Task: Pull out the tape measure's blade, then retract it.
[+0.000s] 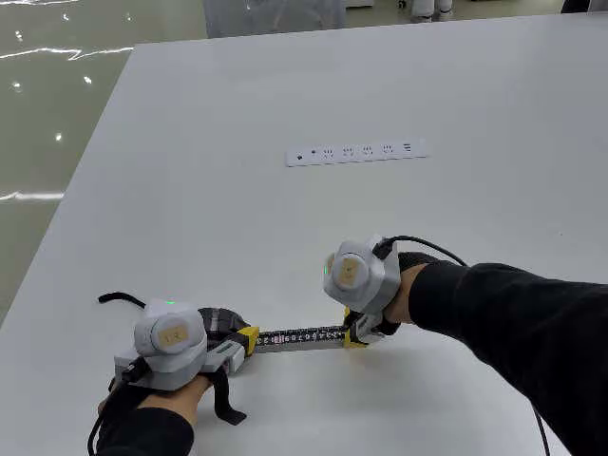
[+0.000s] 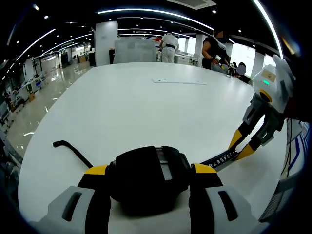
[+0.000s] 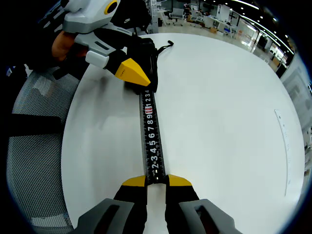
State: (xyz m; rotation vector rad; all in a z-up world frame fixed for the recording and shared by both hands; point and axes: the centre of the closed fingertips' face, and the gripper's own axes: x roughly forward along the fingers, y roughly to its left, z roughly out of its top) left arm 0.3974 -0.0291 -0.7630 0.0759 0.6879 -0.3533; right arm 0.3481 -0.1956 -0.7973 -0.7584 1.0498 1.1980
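The tape measure (image 1: 220,323) is sitting on the white table (image 1: 285,218) at the near left. Its case (image 2: 148,178) is black and rounded, and my left gripper (image 2: 150,169) is clamping it between the yellow-tipped jaws. The blade (image 3: 151,131) is pale with black numbers and one red mark facing up. It is lying flat on the table, pulled out a short way to the right. My right gripper (image 3: 157,180) is pinching its end. A thin black strap (image 2: 73,151) is trailing from the case to the left.
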